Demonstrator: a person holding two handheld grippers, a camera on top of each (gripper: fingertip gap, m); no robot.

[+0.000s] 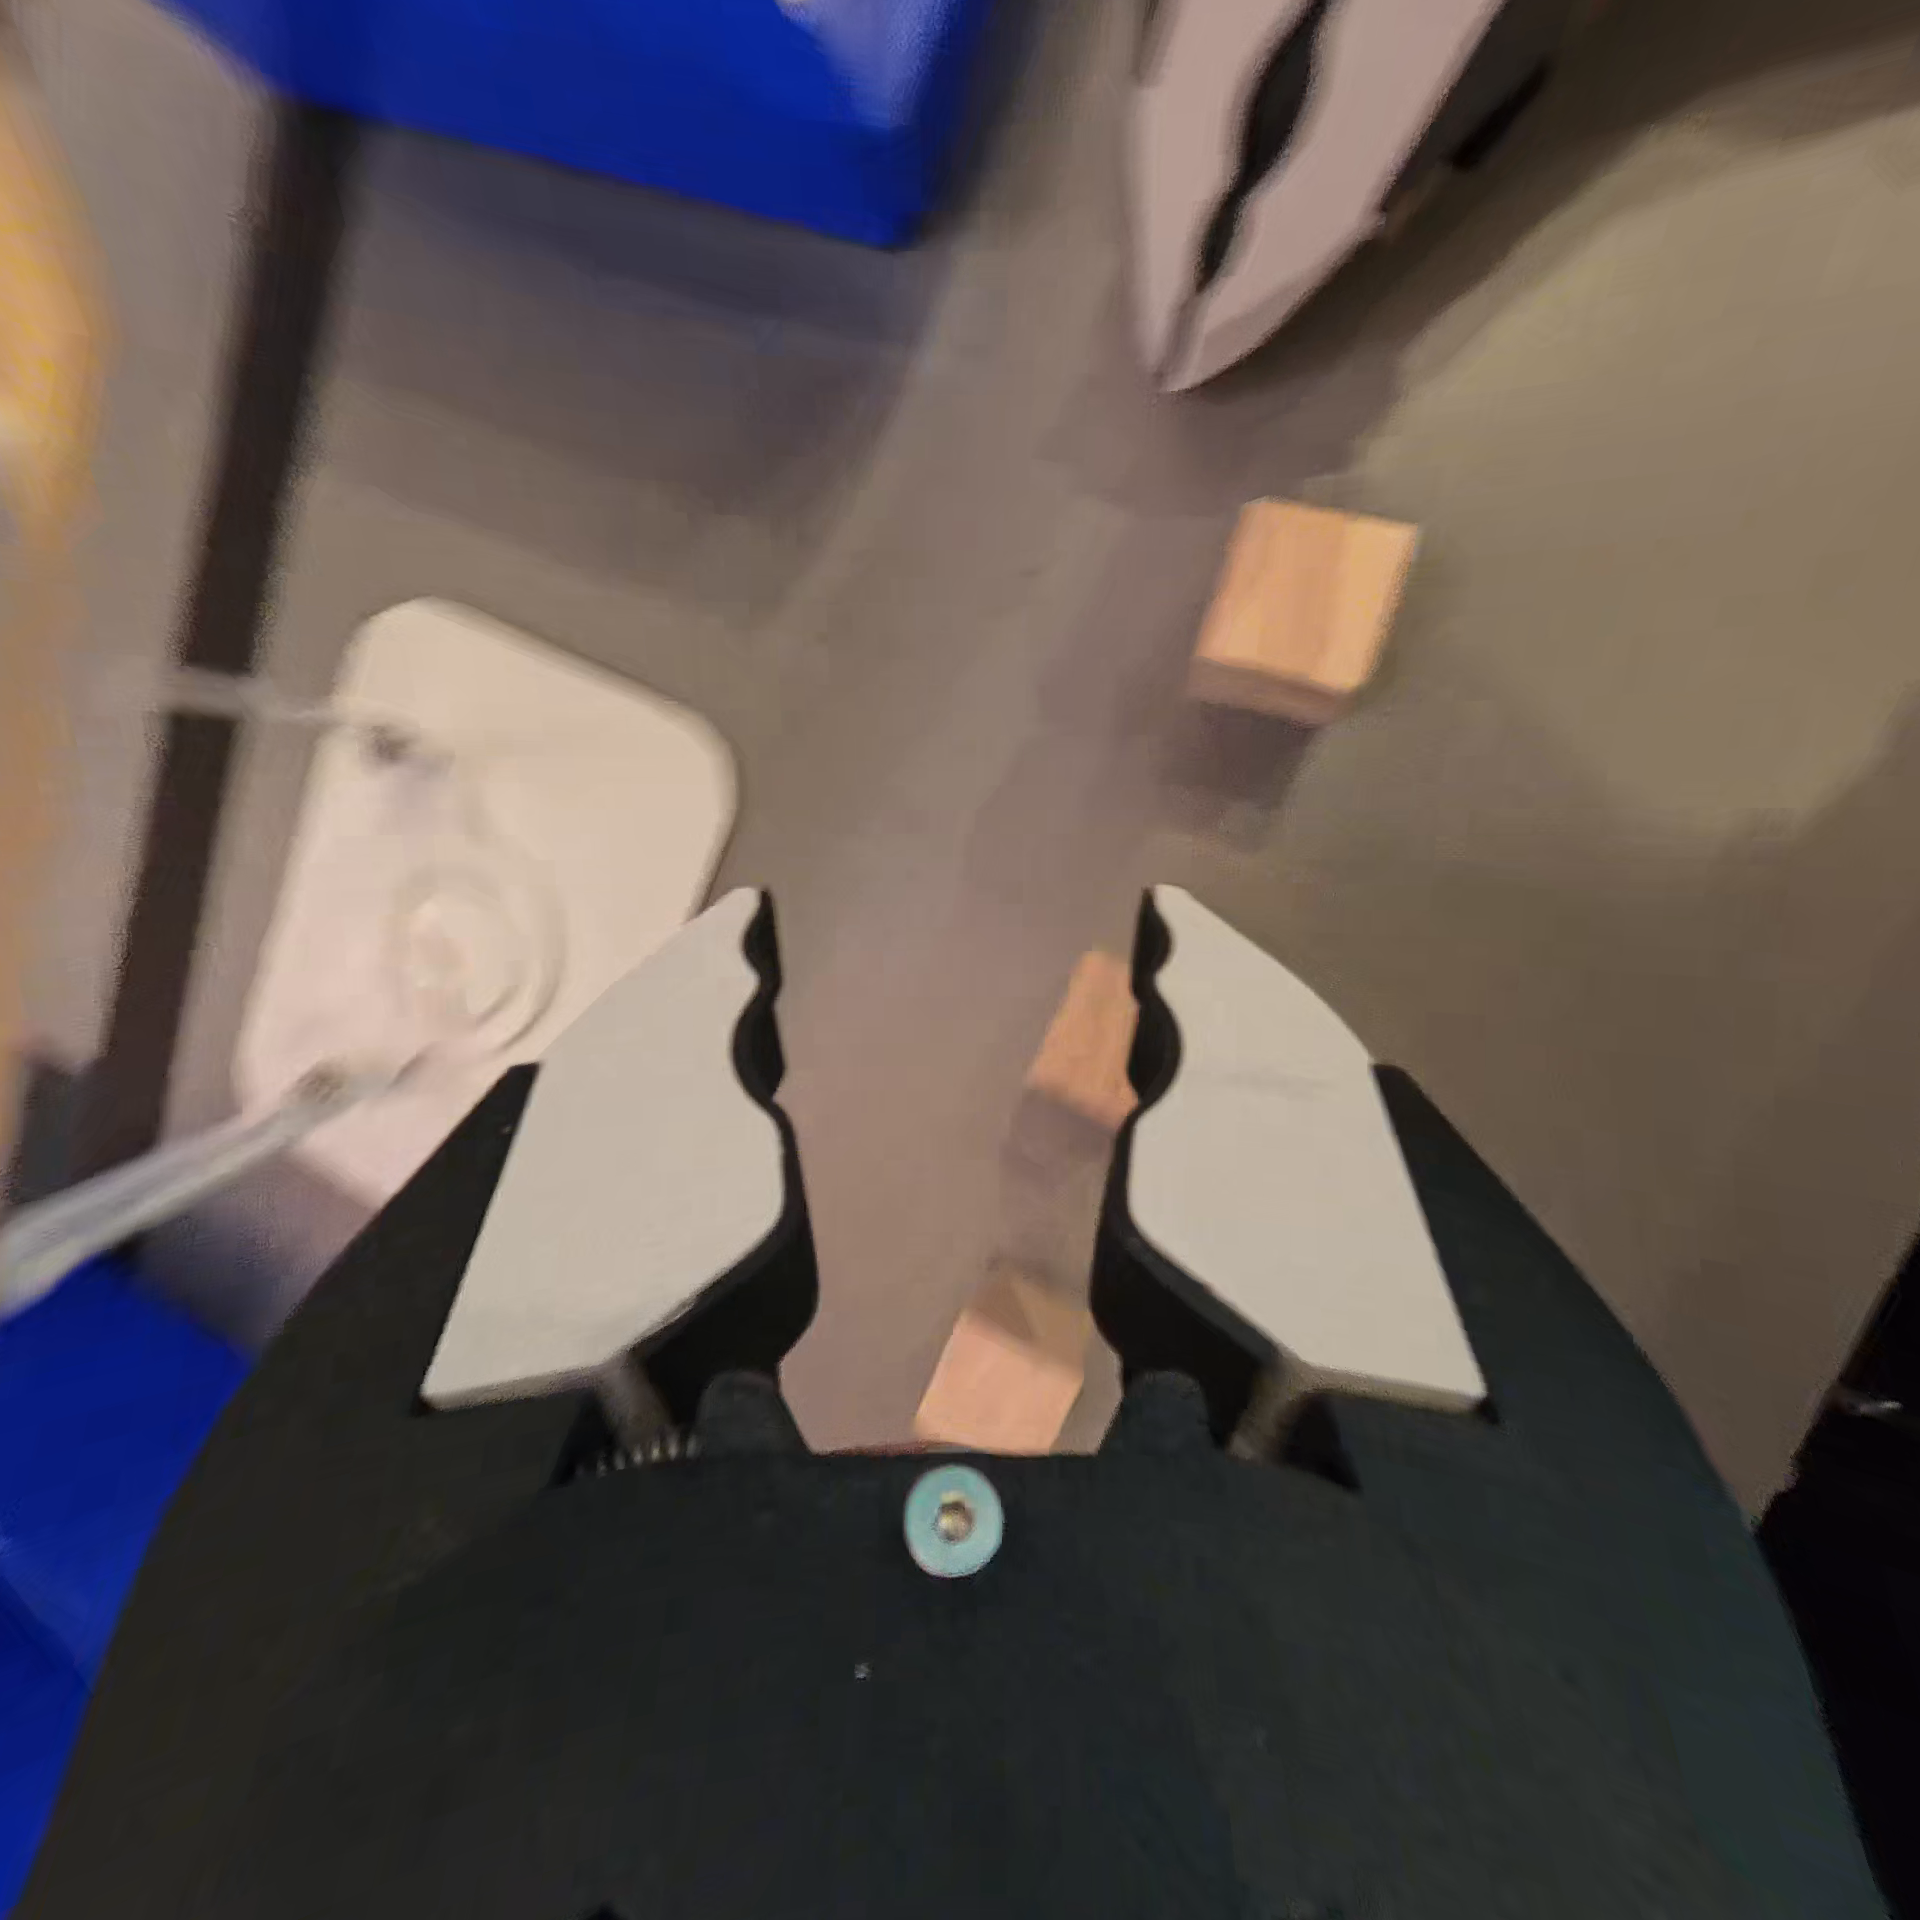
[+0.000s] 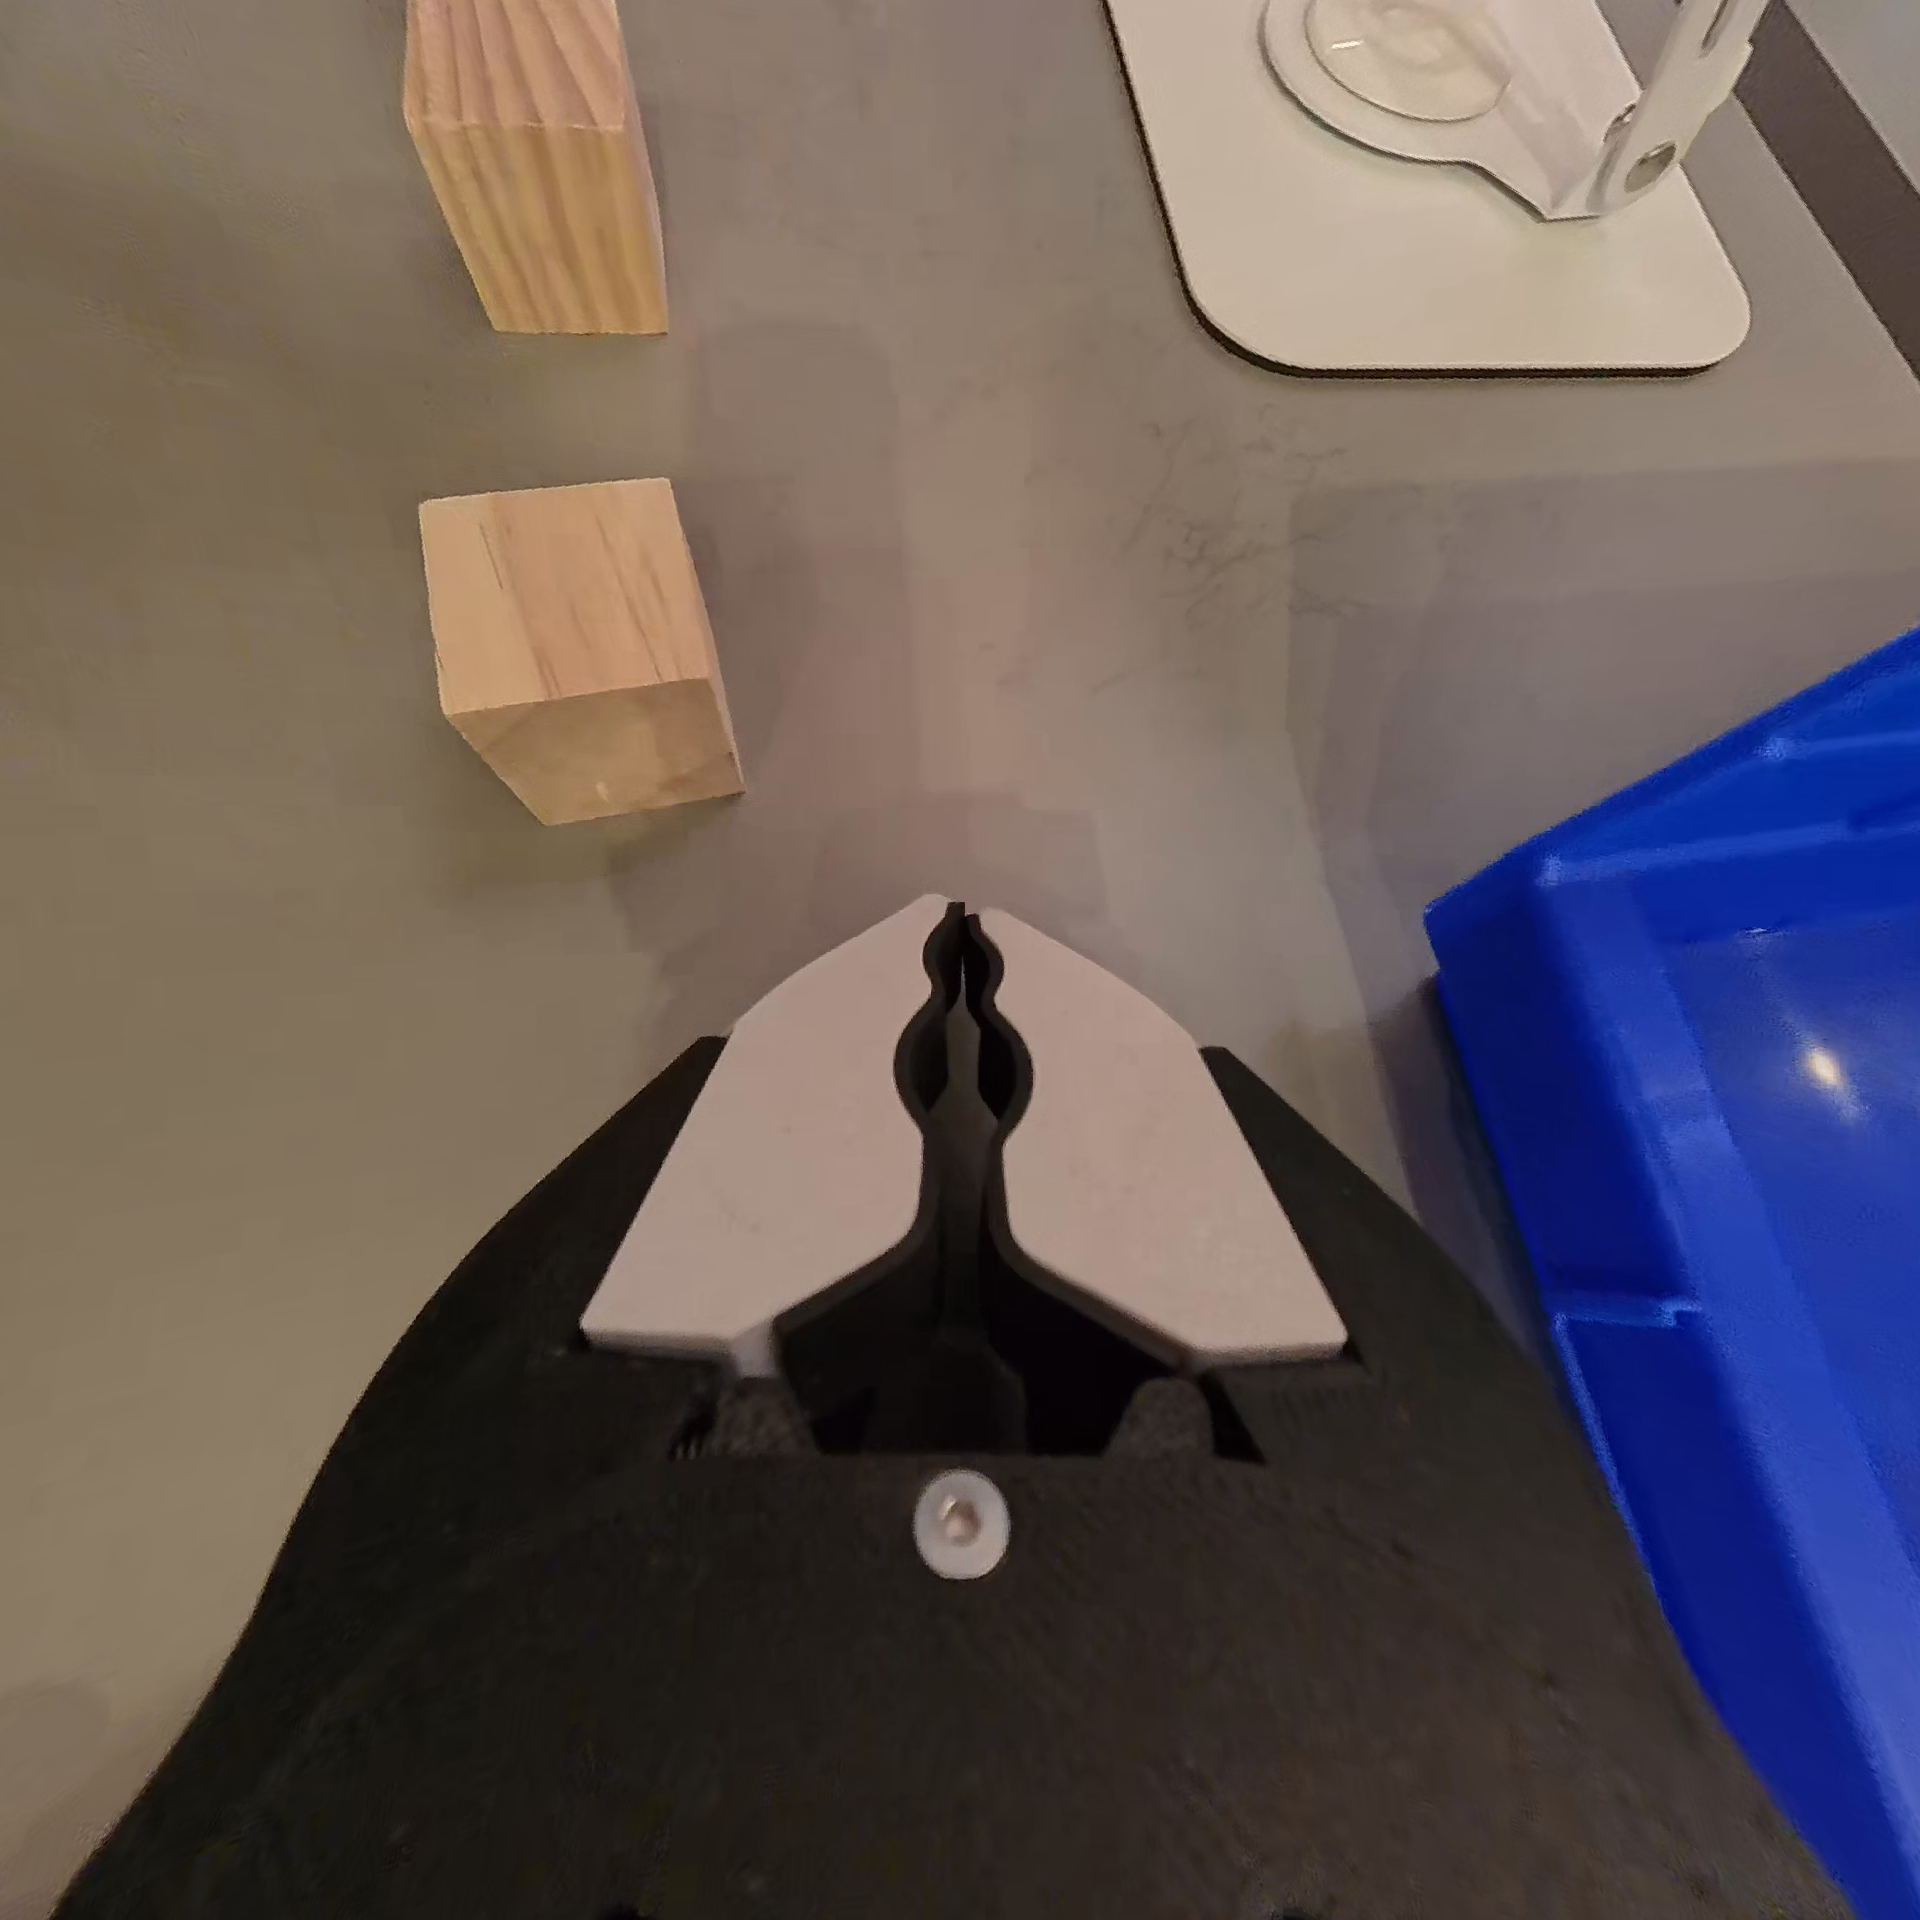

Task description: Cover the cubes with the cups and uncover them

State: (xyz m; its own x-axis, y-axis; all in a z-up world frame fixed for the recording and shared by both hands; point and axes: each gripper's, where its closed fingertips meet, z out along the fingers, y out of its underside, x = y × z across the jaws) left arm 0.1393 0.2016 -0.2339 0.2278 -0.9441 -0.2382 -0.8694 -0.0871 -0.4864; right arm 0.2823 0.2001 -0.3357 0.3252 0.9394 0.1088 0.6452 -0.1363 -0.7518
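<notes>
Grey table (image 2: 260, 1039): two wooden cubes, uncovered, apart from each other, near cube (image 2: 582, 649) and far cube (image 2: 540, 177). No cup in view.
Left gripper (image 1: 956, 914): jaws apart, empty, above table; view blurred; third cube (image 1: 997, 1361) glimpsed low between fingers.
Right gripper (image 2: 961, 914): jaws together, empty, right of near cube, not touching.
Blue bin (image 2: 1683, 1195): right of right gripper.
White stand base (image 2: 1455, 270): far right.

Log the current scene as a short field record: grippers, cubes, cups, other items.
left gripper: open, empty, above the grey tabletop
right gripper: shut, empty
pale wooden cubes: three seen in left view, all uncovered; nearest to the right gripper, next
cups: none in view
blue plastic bin: right of right gripper
white stand base plate: on table, beyond
</notes>
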